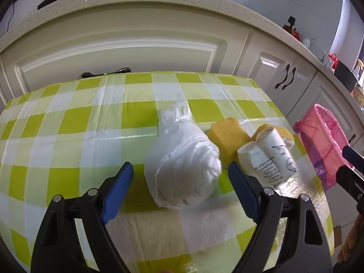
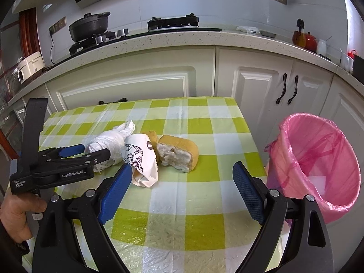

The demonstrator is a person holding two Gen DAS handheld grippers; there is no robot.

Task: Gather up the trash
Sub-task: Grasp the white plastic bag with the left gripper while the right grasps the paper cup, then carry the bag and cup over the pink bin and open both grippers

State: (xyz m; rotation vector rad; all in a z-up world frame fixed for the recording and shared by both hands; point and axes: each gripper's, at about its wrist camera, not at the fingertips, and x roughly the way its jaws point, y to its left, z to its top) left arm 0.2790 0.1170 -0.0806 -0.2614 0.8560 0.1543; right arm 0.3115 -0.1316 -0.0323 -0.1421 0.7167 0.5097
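Observation:
A knotted white plastic bag lies on the green-checked tablecloth. My left gripper stands open around it, a blue pad on each side, neither pressing on it. The right wrist view shows the same left gripper straddling the bag. To the bag's right lie a crumpled white printed paper wrapper and two torn pieces of yellow bread. My right gripper is open over the cloth just short of the bread, with nothing between its fingers.
A bin with a pink liner stands open on the floor off the table's right edge. White cabinets and a speckled counter with a stove and a pot run behind the table. A hand holds the left gripper.

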